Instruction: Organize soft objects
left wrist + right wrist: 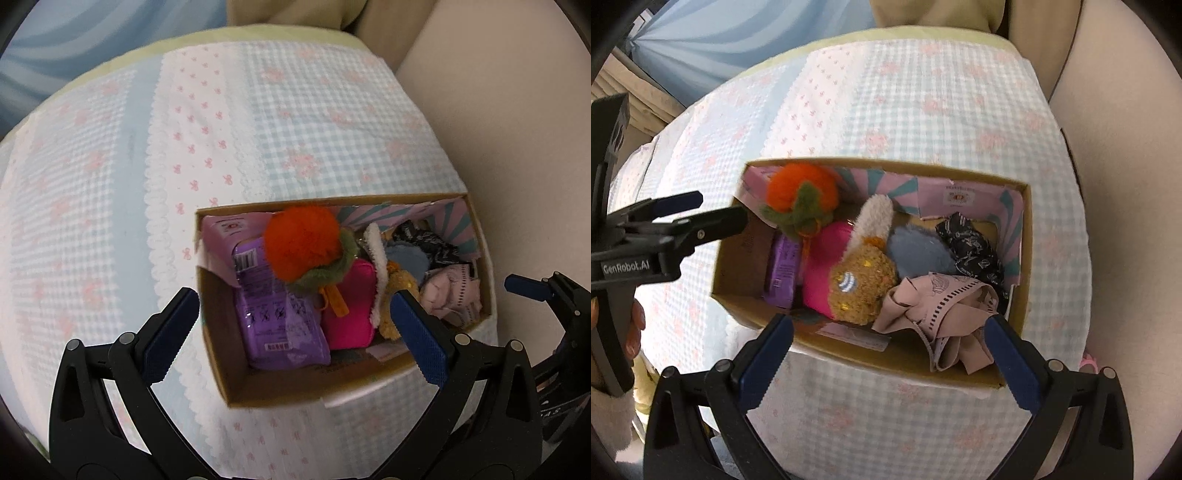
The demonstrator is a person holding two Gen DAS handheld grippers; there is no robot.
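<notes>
a cardboard box (pixel 905 354) sits on a blue gingham bedspread (pixel 923 92) and holds an orange plush fruit (pixel 801 188) at its far left, above a purple packet (pixel 273 317) and a pink pouch (pixel 349 317), with a brown knitted toy (pixel 862 284), a pale blue plush (pixel 918 253), a black printed cloth (pixel 967 243) and crumpled pink fabric (pixel 938 310) to the right. the left gripper (pixel 295 332) hovers over the box with its jaws spread wide and nothing between them, the fruit lying just beyond its fingertips, possibly blurred. the right gripper (pixel 890 354) hangs above the near wall of the box, also gaping and empty.
</notes>
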